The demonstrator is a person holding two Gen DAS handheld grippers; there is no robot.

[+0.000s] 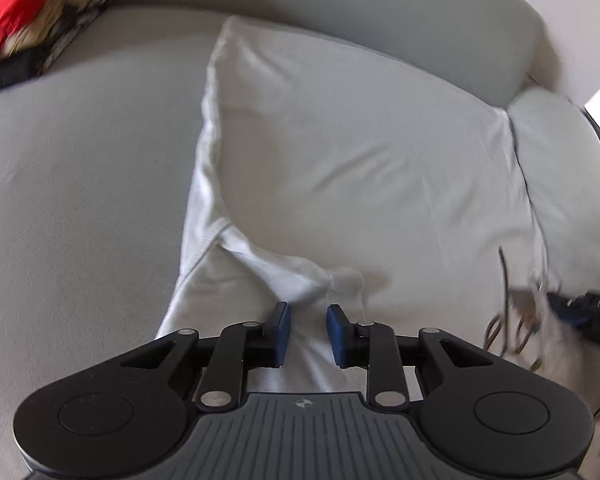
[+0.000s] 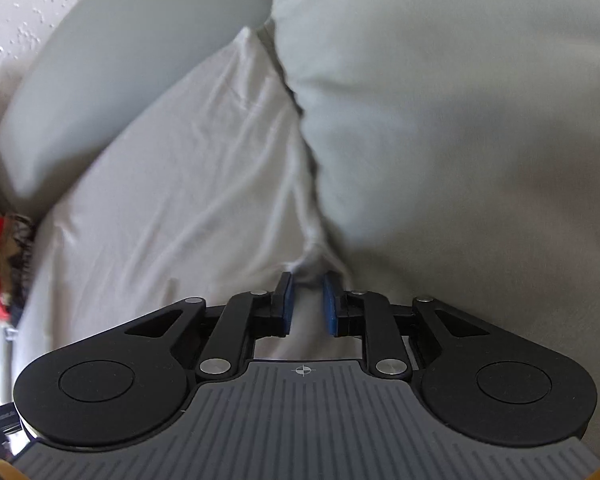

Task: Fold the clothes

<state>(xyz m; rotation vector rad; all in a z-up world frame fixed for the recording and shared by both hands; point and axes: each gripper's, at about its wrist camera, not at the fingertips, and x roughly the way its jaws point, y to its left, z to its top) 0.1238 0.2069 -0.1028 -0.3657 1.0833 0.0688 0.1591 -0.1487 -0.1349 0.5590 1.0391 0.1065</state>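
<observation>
Showing only leftward: red clothes pile (image 1: 16,36) beyond white garment (image 1: 340,152).

— Where can I pass?
— Left of my white garment (image 1: 340,152), the grey cushion (image 1: 80,180) lies bare.
— What blocks me?
— A clothes pile (image 1: 32,28) far left, the backrest (image 1: 380,12) behind

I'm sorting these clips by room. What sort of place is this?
Probably a living room at home: a white cotton garment lies spread on a pale grey upholstered sofa seat, with a heap of red and tan clothes nearby and a textured white wall behind.
</observation>
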